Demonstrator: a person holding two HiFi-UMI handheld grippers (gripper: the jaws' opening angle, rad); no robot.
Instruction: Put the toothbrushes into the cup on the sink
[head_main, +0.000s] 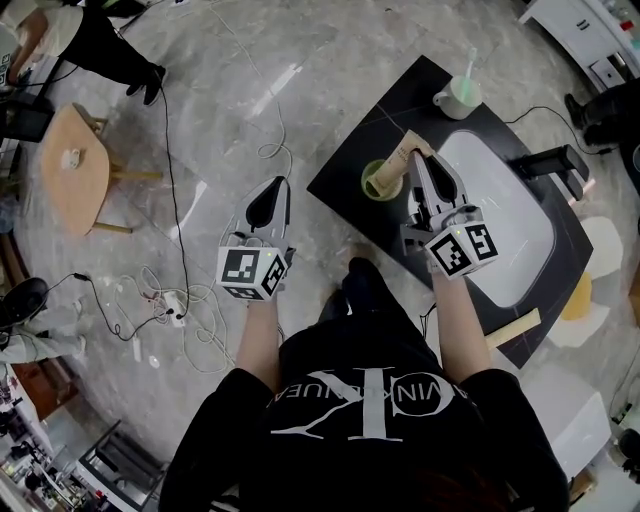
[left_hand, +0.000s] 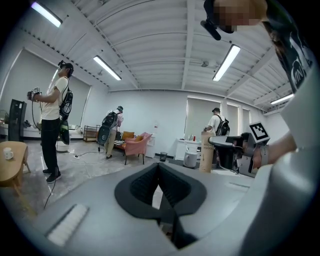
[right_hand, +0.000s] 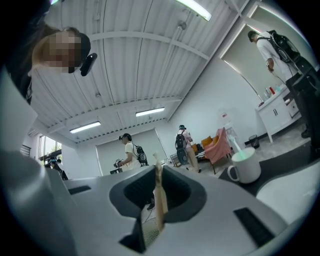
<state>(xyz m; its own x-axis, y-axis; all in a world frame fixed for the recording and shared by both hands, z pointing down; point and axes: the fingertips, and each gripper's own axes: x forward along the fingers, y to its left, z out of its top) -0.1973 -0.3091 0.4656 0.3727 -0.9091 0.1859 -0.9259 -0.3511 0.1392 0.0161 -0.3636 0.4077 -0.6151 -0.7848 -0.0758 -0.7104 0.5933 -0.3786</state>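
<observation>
Right gripper view shows the right gripper (right_hand: 159, 175) with its fingers (right_hand: 186, 194) clenched on the boxed toothbrush (right_hand: 160, 202), whose end beyond the fingers seems to sit at the green cup (head_main: 381, 180), so hold it upright, lower it past the rim, then release, while the left gripper (left_hand: 159, 192) waits with its fingers closed on nothing.

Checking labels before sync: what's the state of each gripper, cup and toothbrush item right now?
left gripper: shut, empty, over the floor.
right gripper: shut on beige toothbrush pack.
beige toothbrush pack: held upright beside green cup.
green cup: upright on counter, no brush seen inside.
white mug: upright, green toothbrush standing in it.
second beige pack: lying flat at counter edge.
</observation>
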